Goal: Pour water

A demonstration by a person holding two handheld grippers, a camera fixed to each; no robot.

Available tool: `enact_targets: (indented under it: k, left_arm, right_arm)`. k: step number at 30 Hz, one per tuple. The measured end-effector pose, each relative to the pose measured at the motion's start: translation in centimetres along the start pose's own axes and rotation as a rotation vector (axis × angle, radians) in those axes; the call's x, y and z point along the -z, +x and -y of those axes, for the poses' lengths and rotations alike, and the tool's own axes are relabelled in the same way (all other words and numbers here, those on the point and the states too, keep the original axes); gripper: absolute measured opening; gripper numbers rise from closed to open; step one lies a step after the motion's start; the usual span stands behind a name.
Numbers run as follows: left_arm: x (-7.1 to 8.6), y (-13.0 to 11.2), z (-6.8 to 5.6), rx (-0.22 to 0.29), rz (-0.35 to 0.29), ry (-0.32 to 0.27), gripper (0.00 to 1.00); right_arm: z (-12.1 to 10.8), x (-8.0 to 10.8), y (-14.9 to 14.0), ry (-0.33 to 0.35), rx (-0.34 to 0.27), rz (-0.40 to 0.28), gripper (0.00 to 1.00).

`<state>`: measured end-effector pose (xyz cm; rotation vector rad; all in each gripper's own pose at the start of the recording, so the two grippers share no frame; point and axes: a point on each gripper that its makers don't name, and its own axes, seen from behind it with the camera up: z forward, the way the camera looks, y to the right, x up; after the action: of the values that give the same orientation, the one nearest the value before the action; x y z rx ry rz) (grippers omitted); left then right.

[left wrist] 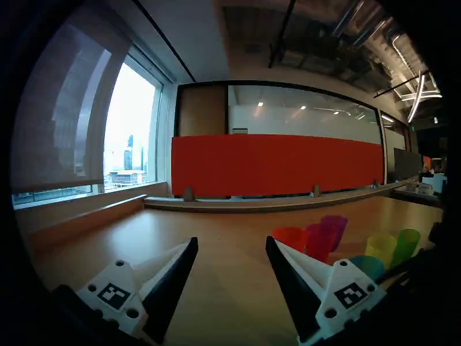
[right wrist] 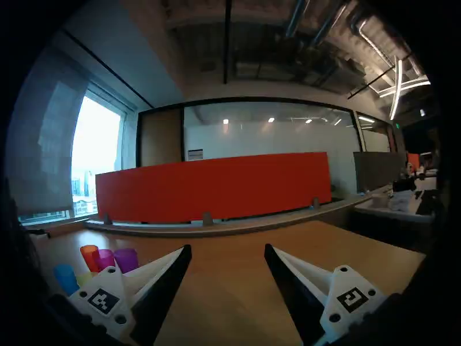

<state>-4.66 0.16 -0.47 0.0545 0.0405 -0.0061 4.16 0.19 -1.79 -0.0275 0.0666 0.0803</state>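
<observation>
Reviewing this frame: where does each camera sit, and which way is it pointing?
Left gripper view: rides on the left tongs, looking level across the light wooden table to the long red partition panel; its own two open fingers show, coloured translucent plastic cups at right.
Right gripper view: rides on the right tongs, facing the same panel; own open fingers show, cups at left.
Shared: table, panel, cups, bright window.
</observation>
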Motion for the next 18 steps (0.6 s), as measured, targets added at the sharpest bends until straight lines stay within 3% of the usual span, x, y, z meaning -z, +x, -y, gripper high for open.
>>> enact_targets:
  k: [18]
  left_arm:
    - [0.0,0.0,-0.1,0.0,0.0,0.0,0.87]
  right_arm:
    - [1.2,-0.5,-2.0,0.026,0.074,-0.002,0.99]
